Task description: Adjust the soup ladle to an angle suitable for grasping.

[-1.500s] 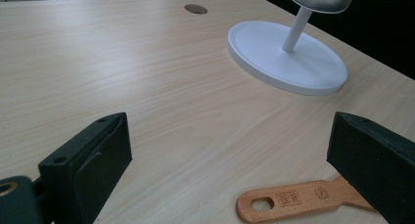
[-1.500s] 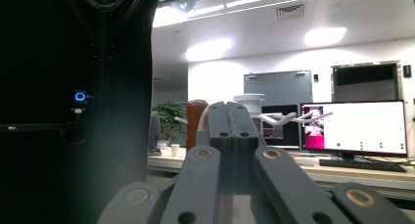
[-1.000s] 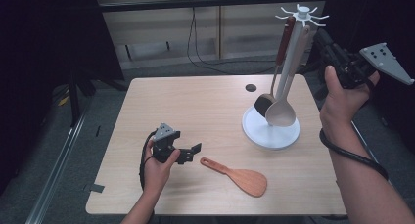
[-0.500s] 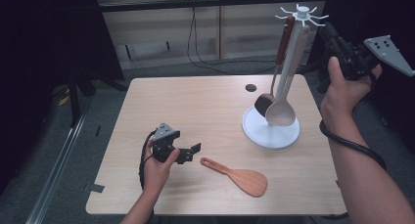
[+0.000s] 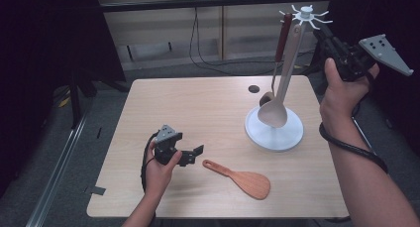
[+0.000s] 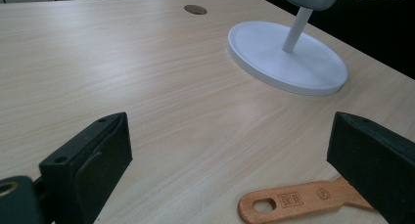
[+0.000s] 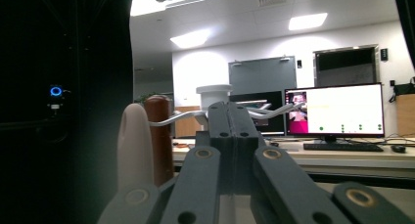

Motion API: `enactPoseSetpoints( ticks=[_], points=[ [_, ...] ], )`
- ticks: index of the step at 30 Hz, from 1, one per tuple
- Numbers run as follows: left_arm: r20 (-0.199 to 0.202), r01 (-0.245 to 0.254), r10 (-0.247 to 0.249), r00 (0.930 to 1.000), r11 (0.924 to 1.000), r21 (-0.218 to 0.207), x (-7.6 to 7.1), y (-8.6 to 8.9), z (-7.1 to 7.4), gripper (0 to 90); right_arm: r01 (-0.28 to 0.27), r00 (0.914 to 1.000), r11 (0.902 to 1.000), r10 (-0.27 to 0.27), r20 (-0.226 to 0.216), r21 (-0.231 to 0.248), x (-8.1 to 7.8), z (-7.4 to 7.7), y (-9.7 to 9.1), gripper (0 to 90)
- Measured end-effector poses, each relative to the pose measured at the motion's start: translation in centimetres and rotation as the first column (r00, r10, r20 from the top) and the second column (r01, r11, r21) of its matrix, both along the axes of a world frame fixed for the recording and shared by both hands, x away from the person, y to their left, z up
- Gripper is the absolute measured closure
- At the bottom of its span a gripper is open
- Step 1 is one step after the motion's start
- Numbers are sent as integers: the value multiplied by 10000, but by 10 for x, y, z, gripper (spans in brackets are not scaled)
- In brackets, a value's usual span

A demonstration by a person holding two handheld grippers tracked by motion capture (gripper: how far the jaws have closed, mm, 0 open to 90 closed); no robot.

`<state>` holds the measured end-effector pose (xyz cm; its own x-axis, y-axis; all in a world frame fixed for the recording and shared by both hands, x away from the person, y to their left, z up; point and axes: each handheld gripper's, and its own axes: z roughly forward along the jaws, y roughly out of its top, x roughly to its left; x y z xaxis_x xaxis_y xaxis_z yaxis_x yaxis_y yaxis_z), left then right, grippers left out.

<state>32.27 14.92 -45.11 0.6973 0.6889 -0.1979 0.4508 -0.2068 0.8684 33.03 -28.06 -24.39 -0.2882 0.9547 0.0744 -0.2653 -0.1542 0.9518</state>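
Observation:
A white utensil stand (image 5: 274,133) rises from its round base at the table's right to a hooked hub (image 5: 307,11). A beige spoon (image 5: 273,112) and a ladle with a dark red handle (image 5: 284,33) hang from it. An orange-brown spatula (image 5: 243,178) lies flat near the front edge. My left gripper (image 5: 192,154) rests low on the table, open, pointing at the spatula's handle (image 6: 298,199), which lies between its spread jaws (image 6: 230,180). My right gripper (image 5: 323,36) is held high beside the hub (image 7: 214,94), its jaws shut (image 7: 233,136) with nothing between them.
A small dark hole (image 5: 253,88) marks the tabletop behind the stand. Dark curtains and cables stand beyond the table's far edge. In the right gripper view a monitor (image 7: 334,110) and desks show far off.
My right gripper has risen slightly beside the top of the stand. The left gripper and the spatula have stayed put.

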Motion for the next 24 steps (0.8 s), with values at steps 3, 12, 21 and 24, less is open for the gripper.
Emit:
enactPoseSetpoints(
  ticks=[3, 12, 21, 24],
  points=[
    [9, 3, -3, 10000, 10000, -4, 0, 0, 0, 26, -74, 10000, 9999, 74, -24, -79, 0, 0, 3, 900],
    [15, 39, -39, 10000, 10000, 16, -1, -1, 0, 26, -268, 9996, 9991, 268, -3, -326, 0, 1, 14, 900],
    [40, 83, -83, 10000, 9999, 89, 0, -2, 0, 27, -503, 9987, 9974, 501, -38, -513, 2, 4, 26, 900],
    [28, 56, -57, 10000, 10000, 60, -1, -1, 0, 27, -549, 9985, 9963, 546, -65, -660, 3, 3, 30, 900]
  ],
)
